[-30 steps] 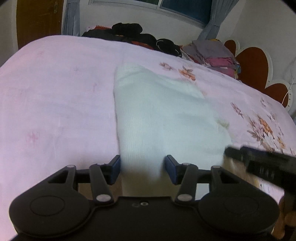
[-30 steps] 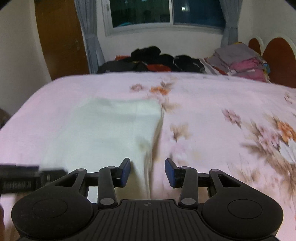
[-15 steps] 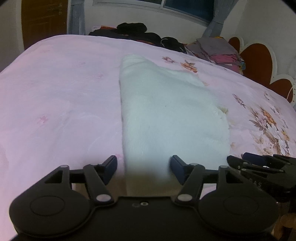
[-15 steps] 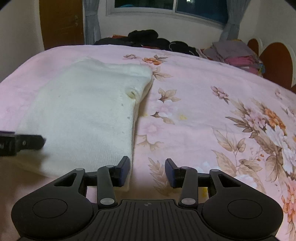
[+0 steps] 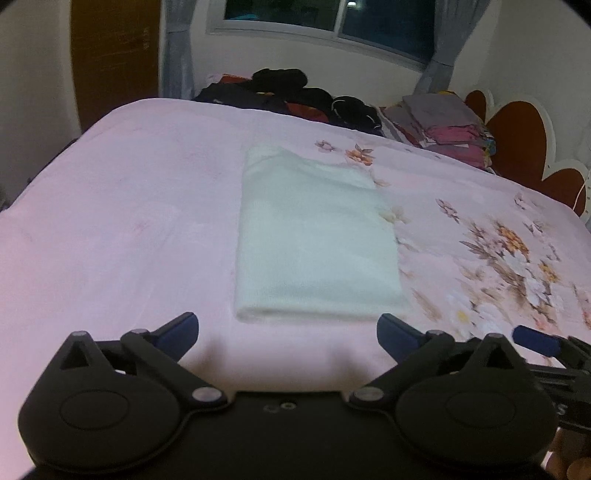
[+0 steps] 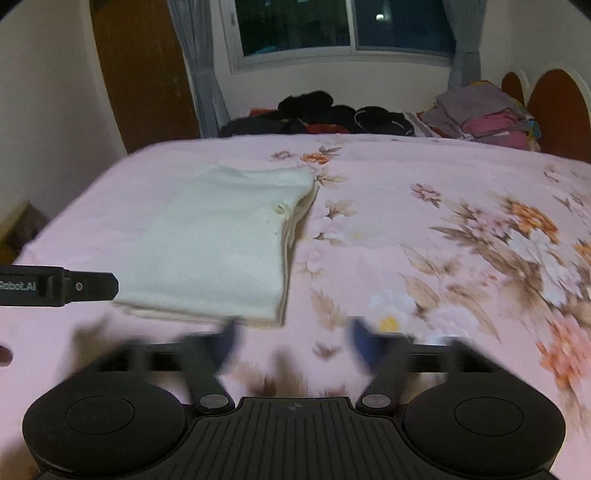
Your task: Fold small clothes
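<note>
A white knit garment [image 5: 314, 243] lies folded into a neat rectangle on the pink floral bedsheet [image 5: 122, 221]; it also shows in the right wrist view [image 6: 221, 240]. My left gripper [image 5: 286, 334] is open wide and empty, just short of the garment's near edge. My right gripper [image 6: 291, 343] is open and empty, blurred by motion, near the garment's front right corner. The left gripper's finger [image 6: 88, 286] shows at the left of the right wrist view.
A pile of dark clothes [image 5: 295, 96] and a stack of folded clothes [image 5: 443, 122] sit at the far edge of the bed. A red scalloped headboard [image 5: 524, 147] stands at the right. A window [image 6: 343, 26] and curtains are behind.
Both grippers have let go of the garment, opened wider and pulled back and up from it. The garment now lies flat and folded.
</note>
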A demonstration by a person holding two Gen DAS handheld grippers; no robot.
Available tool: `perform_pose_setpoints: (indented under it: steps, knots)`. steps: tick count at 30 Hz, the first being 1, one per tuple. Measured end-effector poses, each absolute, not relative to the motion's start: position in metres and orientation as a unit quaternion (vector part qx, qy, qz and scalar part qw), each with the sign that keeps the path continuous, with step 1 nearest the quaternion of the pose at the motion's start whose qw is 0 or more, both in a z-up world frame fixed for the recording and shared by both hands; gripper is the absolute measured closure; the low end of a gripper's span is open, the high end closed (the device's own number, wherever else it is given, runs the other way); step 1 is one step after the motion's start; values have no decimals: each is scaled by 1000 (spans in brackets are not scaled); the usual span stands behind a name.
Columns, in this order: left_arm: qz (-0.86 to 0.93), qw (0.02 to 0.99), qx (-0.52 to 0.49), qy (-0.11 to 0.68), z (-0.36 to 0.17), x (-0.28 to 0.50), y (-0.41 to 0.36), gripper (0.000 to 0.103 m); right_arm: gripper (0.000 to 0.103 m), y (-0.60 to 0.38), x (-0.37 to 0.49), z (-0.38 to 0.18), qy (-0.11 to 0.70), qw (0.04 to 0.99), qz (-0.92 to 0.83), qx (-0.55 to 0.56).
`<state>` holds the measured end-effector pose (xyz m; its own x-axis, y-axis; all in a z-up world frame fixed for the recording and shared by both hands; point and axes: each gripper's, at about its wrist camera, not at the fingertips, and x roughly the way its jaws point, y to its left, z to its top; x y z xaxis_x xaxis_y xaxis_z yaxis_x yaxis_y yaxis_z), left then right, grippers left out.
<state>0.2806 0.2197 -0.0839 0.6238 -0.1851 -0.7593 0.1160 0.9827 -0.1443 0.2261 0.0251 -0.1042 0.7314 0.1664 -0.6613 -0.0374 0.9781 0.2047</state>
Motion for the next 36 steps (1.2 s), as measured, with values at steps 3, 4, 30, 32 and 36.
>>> perform_pose_setpoints:
  steps: [3,4,30,32,36]
  knots:
    - [-57,905,-23,420,-63,247,216,0,16,20,188,-80,345,932,66,86]
    - [-47,908,-12,416,-56,235,214,0,16,18,174,-72,338,935,70,85]
    - [9,945,-14,325,18,70,208,0,0,27,4,55,222,970,66,71]
    - [8,945,-18,326,19,68,210,0,0,29,2,55,221,971,62,67]
    - [10,947,-11,321,20,65,209,0,0,28,-1,54,222,971,61,69]
